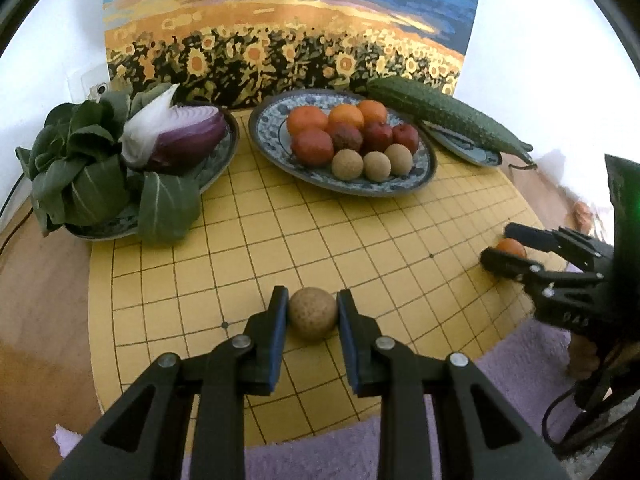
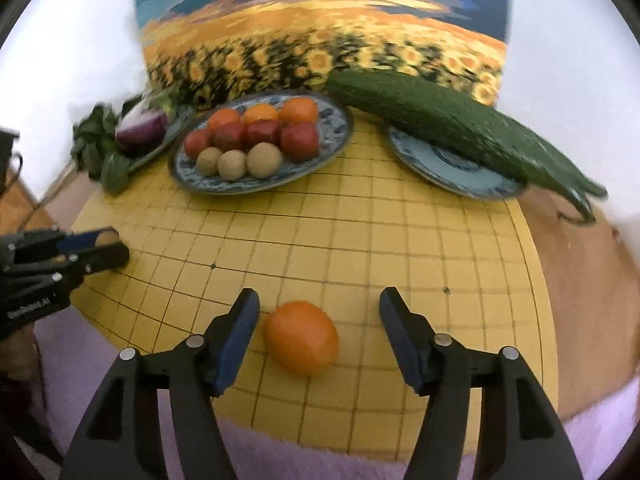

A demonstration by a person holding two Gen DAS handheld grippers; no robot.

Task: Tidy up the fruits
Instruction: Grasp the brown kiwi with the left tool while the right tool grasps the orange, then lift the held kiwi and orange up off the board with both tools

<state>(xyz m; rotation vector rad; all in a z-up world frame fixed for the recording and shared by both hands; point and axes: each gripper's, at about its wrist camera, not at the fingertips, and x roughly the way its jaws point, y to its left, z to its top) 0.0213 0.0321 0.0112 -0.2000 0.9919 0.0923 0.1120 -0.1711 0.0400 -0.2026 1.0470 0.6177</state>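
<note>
My left gripper [image 1: 313,312] is shut on a tan round fruit [image 1: 312,314] low over the yellow grid board [image 1: 280,240]. My right gripper [image 2: 314,322] is open around an orange [image 2: 301,337] that rests on the board, with gaps on both sides. The blue patterned fruit plate [image 1: 280,164] at the back middle holds oranges [image 1: 307,118], red fruits [image 1: 312,146] and tan round fruits [image 1: 347,164]. The plate also shows in the right wrist view [image 2: 332,136]. The left gripper [image 2: 106,246] shows at the left of the right wrist view, the right gripper [image 1: 500,248] at the right of the left wrist view.
A plate [image 1: 216,164] with green leafy vegetable [image 1: 76,168] and half a red cabbage [image 1: 180,132] stands back left. A long green cucumber [image 2: 460,132] lies across a blue plate [image 2: 440,172] back right. A sunflower picture [image 1: 280,40] leans on the wall. A purple cloth [image 2: 280,456] lies in front.
</note>
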